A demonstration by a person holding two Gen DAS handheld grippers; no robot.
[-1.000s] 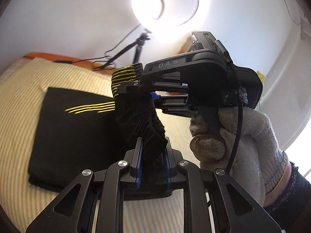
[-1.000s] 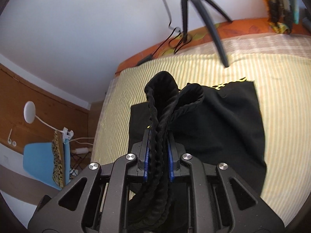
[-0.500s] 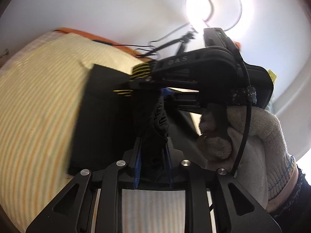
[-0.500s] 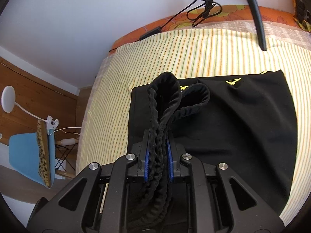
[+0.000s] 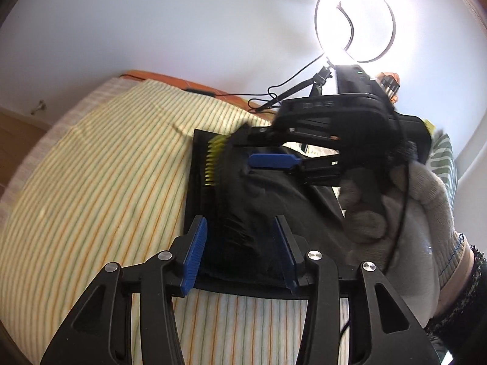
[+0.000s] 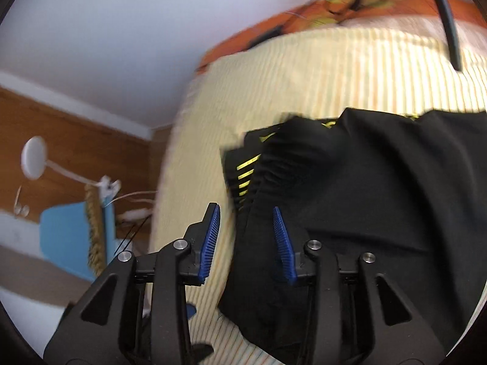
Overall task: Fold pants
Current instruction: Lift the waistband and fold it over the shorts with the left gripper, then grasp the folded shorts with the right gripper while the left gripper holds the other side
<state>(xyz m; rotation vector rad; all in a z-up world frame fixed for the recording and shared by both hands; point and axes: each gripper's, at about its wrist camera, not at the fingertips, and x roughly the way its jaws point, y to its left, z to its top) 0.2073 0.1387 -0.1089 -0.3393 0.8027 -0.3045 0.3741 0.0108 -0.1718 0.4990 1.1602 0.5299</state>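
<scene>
The black pants point(image 5: 258, 188) lie folded on a bed covered with a striped sheet point(image 5: 106, 182), yellow with thin green and orange lines. In the left wrist view the left gripper point(image 5: 242, 243) hangs just over the near edge of the pants with its blue-padded fingers point(image 5: 194, 249) spread wide; a gathered, crinkled hump of black cloth rises in the gap between them, but neither pad presses on it. A band of short yellow stripes point(image 5: 214, 161) shows on the layer underneath, at the far left of the pile.

The right gripper point(image 6: 245, 237) is spread wide too and grips nothing. In its own view its left pad sits over bare sheet while the right pad is over the edge of the pants point(image 6: 350, 213), whose bunched top layer stands up just ahead (this view is blurred, so whether the pad touches the cloth cannot be told). Seen from the left wrist, the right gripper point(image 5: 274, 152) is held by a white knit glove point(image 5: 404, 219) above the far side of the pants, one blue pad facing the camera.

A lit ring light point(image 5: 354, 18) on a tripod stands beyond the bed against the white wall. The right wrist view also takes in a blue chair point(image 6: 73, 240) and a white lamp point(image 6: 33, 158) beside wood panelling.
</scene>
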